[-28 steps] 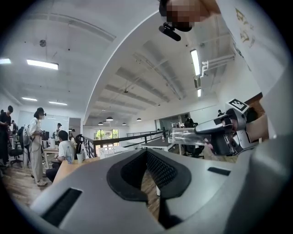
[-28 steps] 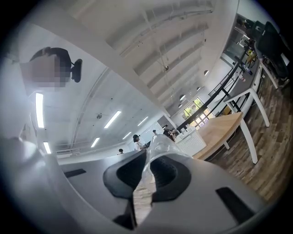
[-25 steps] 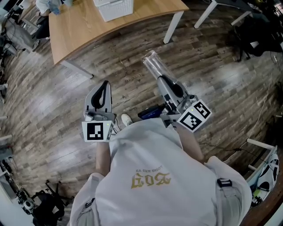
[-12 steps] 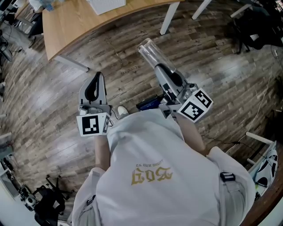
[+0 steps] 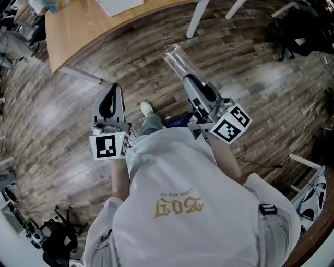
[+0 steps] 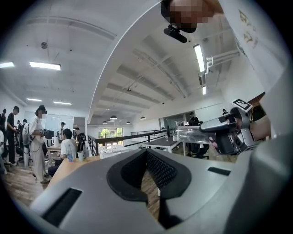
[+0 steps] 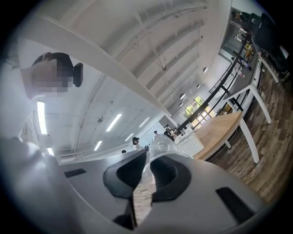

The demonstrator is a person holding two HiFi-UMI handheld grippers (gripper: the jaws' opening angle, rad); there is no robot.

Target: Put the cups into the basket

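My right gripper (image 5: 189, 79) is shut on a clear plastic cup (image 5: 176, 58), which sticks out forward past the fingertips, tilted over the wood floor. In the right gripper view the cup (image 7: 160, 145) sits pinched between the black pads. My left gripper (image 5: 115, 86) hangs beside it at the left, shut with nothing in it. From the left gripper view the cup (image 6: 188, 134) shows to the right. The white basket (image 5: 121, 5) stands on the wooden table (image 5: 78, 31) at the top edge of the head view, well ahead of both grippers.
White table legs (image 5: 197, 18) stand ahead of the right gripper. A black chair and bags (image 5: 297, 36) fill the upper right. The person's shoe (image 5: 146, 108) is on the floor between the grippers. Several people (image 6: 36, 137) stand by the table's far left.
The table and basket have slid toward the top left of the head view. The person's foot has stepped forward between the grippers. Both grippers keep their hold and spacing.
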